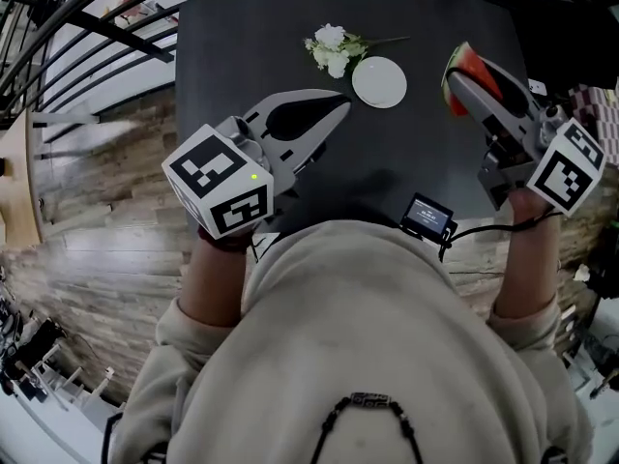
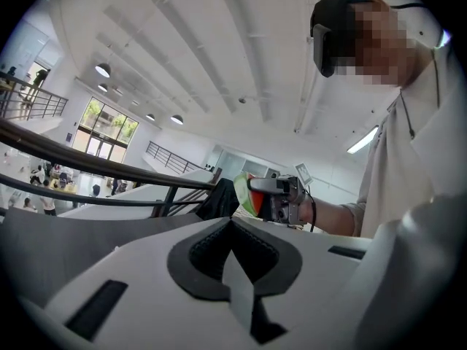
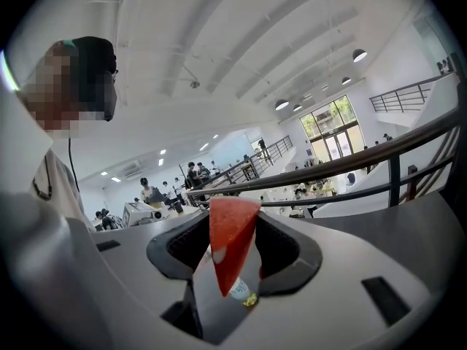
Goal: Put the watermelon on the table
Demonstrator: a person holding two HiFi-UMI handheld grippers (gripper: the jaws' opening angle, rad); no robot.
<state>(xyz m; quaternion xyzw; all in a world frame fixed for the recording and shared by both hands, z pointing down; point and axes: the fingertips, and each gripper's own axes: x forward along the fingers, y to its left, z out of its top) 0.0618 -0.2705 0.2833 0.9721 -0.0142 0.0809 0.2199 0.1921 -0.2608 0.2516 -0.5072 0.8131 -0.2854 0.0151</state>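
A red watermelon slice (image 1: 466, 73) with a green rind is clamped between the fingers of my right gripper (image 1: 462, 81), held up over the right side of the black table (image 1: 251, 56). In the right gripper view the red wedge (image 3: 232, 235) stands upright between the pads, tip down. My left gripper (image 1: 338, 109) hovers over the table's middle with its fingertips together and nothing in them. From the left gripper view the slice (image 2: 246, 192) shows beyond the closed pads (image 2: 219, 250), still in the right gripper. Both grippers tilt upward toward the ceiling.
A small white plate (image 1: 379, 81) and a bunch of white flowers (image 1: 332, 48) lie on the far half of the table. A small black device with a screen (image 1: 427, 216) hangs at my chest by a cable. Black railings (image 1: 87, 27) and wooden floor (image 1: 97, 182) lie to the left.
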